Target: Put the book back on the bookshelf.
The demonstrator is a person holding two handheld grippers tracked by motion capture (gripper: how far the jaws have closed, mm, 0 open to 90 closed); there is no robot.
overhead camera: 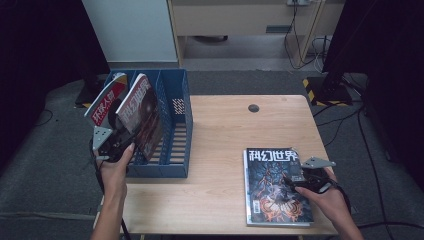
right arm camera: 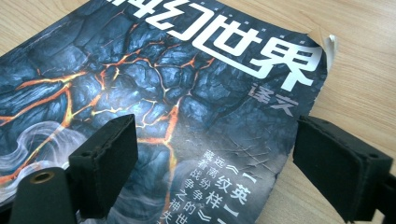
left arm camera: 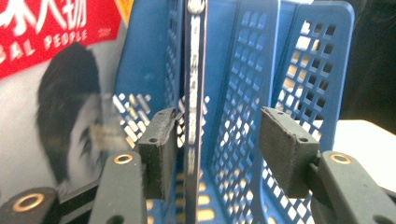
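Note:
A blue file rack stands at the table's left edge. In it lean a red-and-white magazine and a dark magazine. My left gripper is at the dark magazine's near edge. In the left gripper view that magazine's spine runs upright between the jaws of the left gripper, close to the left pad and well clear of the right pad; the jaws are open. A second dark magazine lies flat at the front right. My right gripper hovers open over its cover.
The wooden table has a round cable hole near its far edge. The rack's perforated dividers rise right of the left gripper. The flat magazine's top corner curls up. Dark curtains and cables surround the table.

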